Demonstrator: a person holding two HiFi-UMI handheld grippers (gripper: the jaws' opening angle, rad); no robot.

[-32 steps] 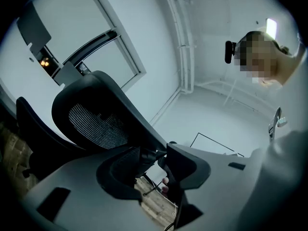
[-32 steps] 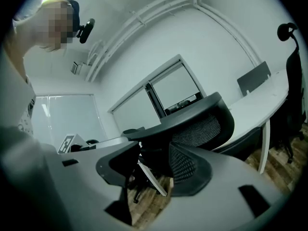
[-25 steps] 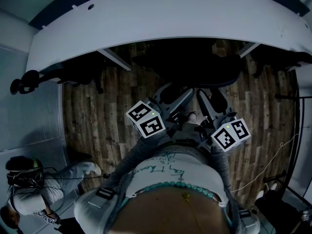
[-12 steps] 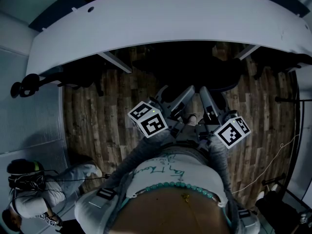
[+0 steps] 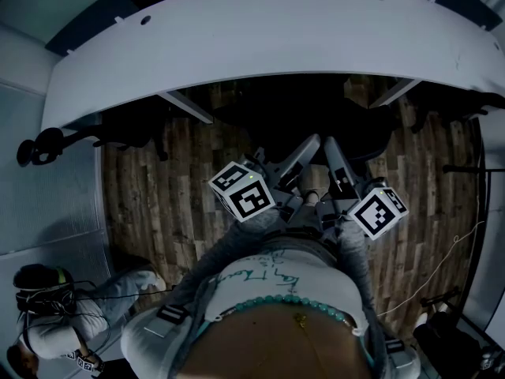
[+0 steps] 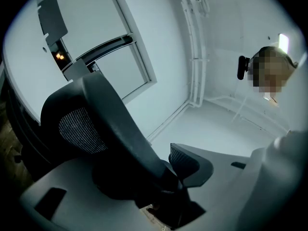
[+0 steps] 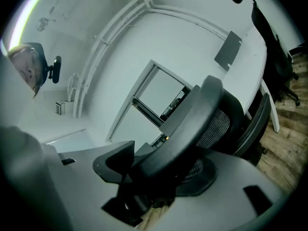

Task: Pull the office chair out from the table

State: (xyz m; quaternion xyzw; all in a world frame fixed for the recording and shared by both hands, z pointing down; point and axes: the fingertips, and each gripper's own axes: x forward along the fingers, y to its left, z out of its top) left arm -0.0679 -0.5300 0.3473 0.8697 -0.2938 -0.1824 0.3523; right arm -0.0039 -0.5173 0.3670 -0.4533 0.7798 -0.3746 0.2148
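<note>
1. Under table (image 5: 260, 30) edge: chair (image 5: 316, 117) tucked in.
2. Left gripper (image 5: 288, 150): jaws wide, just been opening, chair back between them, not clamped.
3. Right gripper (image 5: 345, 152): likewise spread, unclamped.

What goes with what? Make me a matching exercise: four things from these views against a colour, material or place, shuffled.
1 table
2 office chair
3 floor
4 seated person

A wood planks
B bottom left of the head view
C white, curved
D black, partly under the table

Pairs: 1-C, 2-D, 3-A, 4-B
</note>
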